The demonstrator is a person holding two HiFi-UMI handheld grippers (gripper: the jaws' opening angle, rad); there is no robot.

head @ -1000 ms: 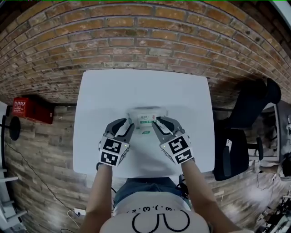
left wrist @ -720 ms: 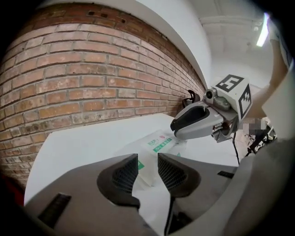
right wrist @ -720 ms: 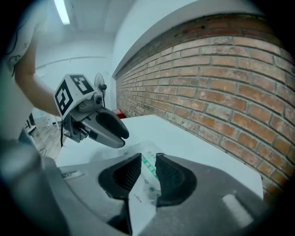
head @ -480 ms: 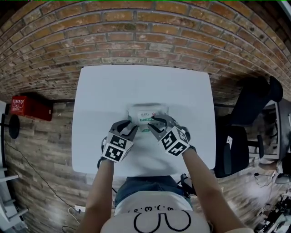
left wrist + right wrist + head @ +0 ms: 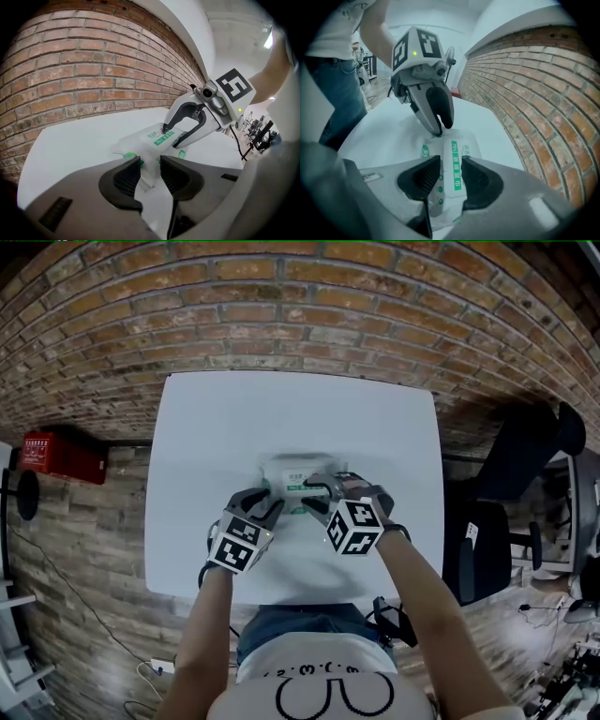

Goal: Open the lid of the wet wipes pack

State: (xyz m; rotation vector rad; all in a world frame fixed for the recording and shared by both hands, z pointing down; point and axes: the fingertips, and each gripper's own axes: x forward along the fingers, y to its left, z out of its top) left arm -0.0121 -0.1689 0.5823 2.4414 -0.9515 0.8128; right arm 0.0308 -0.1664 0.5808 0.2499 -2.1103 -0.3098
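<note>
The white wet wipes pack with its green-striped lid label lies flat near the middle of the white table. My left gripper is at the pack's left end, shut on the sealed end flap. In the right gripper view its fingertips meet on the pack's far end. My right gripper points steeply down over the pack. Its jaws are opening, and the lid label lies between them without the pads pressing on it. In the left gripper view the right gripper straddles the label.
A brick wall rises behind the table. A black office chair stands to the right of the table, and a red box lies on the floor to its left. The table's near edge is just below my grippers.
Both grippers have come down onto the pack. The right one has rolled so that its marker cube faces up, and its jaws now stand wider over the lid.
</note>
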